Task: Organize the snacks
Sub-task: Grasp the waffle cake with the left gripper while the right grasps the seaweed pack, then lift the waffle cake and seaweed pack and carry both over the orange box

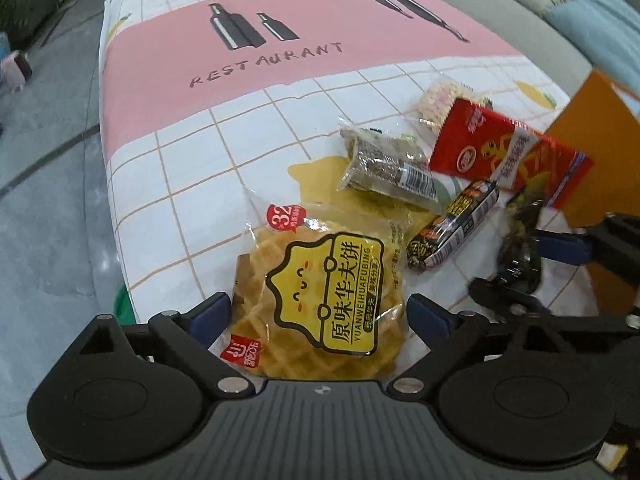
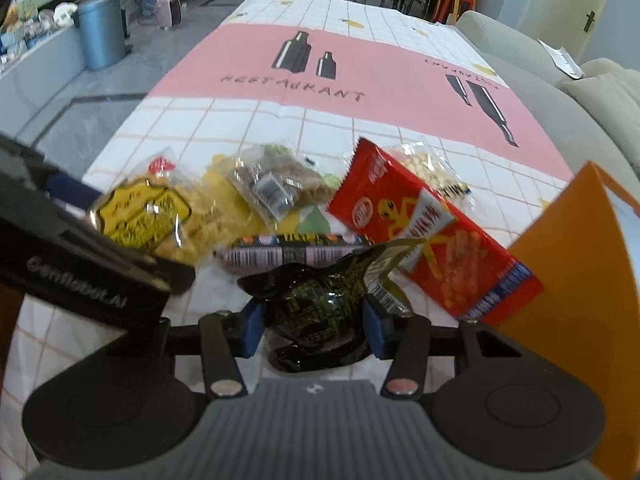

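The left tongs (image 1: 319,312) stand wide, their blue pads (image 1: 212,314) on either side of the clear packet of yellow waffle biscuits with a yellow label (image 1: 324,292); whether the pads touch the wrapper I cannot tell. That packet lies at the near left of the counter (image 1: 180,184), which is covered by a white grid-pattern cloth with a pink band printed with bottles and the word RESTAURANT.

The right tongs (image 2: 314,322) are closed narrow on a crumpled dark green and black foil snack pouch (image 2: 320,304), pinched between the two blue pads (image 2: 252,326) at the near right of the pile. In the left view the same pouch (image 1: 520,240) appears blurred, at the right, inside those tongs.

The other snacks sit close together just beyond. A dark sausage stick in printed wrap (image 1: 452,226) lies between the waffle packet and the pouch. Farther off rests a clear bag of brown grainy snack with a barcode (image 1: 384,168). To its right a flat red snack packet with a cartoon figure (image 1: 508,152) lies tilted, overlapping a clear bag of pale puffed pieces (image 1: 436,100) behind it. An orange box (image 2: 576,264) stands at the far right edge, just beside the red packet. A grey sofa (image 2: 560,92) runs along the right side of the counter.
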Tool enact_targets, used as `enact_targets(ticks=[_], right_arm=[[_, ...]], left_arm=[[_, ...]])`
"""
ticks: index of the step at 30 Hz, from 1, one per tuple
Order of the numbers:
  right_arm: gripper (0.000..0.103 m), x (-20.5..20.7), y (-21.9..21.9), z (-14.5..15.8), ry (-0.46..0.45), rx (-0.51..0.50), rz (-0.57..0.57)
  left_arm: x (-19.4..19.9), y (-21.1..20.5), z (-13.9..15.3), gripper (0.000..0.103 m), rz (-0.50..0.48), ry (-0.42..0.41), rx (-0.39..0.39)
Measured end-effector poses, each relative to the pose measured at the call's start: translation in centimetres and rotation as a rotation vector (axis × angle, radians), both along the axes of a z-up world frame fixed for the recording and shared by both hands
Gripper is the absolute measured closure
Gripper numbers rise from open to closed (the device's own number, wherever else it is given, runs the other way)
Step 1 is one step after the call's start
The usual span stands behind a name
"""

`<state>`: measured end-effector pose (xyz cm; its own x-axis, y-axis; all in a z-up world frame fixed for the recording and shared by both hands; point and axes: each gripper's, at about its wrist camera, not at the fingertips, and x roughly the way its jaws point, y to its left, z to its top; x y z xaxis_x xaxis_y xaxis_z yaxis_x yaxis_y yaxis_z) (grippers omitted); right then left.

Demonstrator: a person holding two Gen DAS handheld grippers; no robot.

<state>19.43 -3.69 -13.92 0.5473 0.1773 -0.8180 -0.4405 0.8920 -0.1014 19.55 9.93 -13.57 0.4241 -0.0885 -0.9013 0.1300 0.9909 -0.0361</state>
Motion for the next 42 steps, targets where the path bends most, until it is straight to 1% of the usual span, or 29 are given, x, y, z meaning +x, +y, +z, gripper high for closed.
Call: enact_targets(ticks=[2, 3, 5, 9, 12, 16, 21, 27, 33, 36, 39, 40, 42], right_arm=[[0.054, -0.7, -0.4, 0.2, 0.012, 0.01, -0.003], [0.054, -1.0, -0.5, 0.3, 0.013, 0.013, -0.005], [0.054, -1.7, -0.6, 0.5, 0.015, 0.016, -0.008], [0.054, -2.8, -0.9, 1.2, 0.011, 0.033, -0.022], [0.055, -3.3, -1.4, 2.2, 0.002, 0.058, -0.039], [0.055, -4.4, -2.1, 3.8, -0.025, 0.083, -0.052], [0.055, -6.1, -2.9, 5.8, -0.058, 0.111, -0.059], [0.055, -7.9, -4.5, 8.5, -0.097, 0.186, -0.093], [0.055, -10.0, -6.4, 11.6, -0.167, 0.262, -0.133], [0.055, -10.6, -7.5, 13.0, -0.191, 0.284, -0.155], [0.055, -11.4, -9.2, 14.1, -0.214, 0.319, -0.178], [0.055, -11.6, -9.9, 14.4, -0.218, 0.336, -0.186], [0.055, -11.8, -11.2, 14.7, -0.213, 0.355, -0.199]], left_arm=[[-0.2, -0.8, -0.2, 0.0, -0.023, -0.012, 0.059], [-0.3, -0.9, -0.1, 0.0, -0.027, -0.017, 0.064], [-0.2, -0.8, 0.0, 0.0, -0.019, -0.015, 0.049], [-0.5, -0.8, 0.3, 0.007, -0.009, -0.034, 0.06], [-0.7, -1.0, 0.5, 0.009, 0.002, -0.042, 0.067], [-1.7, -1.2, 1.7, 0.01, 0.013, -0.072, 0.049], [-3.7, -2.1, 3.8, 0.011, 0.014, -0.116, 0.07], [-6.4, -3.3, 7.1, 0.011, 0.043, -0.181, 0.062], [-8.3, -5.0, 10.1, 0.011, 0.049, -0.185, 0.074], [-8.8, -5.7, 12.0, 0.011, 0.051, -0.188, 0.024], [-9.4, -6.8, 13.8, 0.011, 0.027, -0.207, -0.031], [-9.6, -7.5, 14.5, 0.012, 0.013, -0.214, -0.038], [-9.7, -9.0, 15.3, 0.012, -0.014, -0.225, -0.015]])
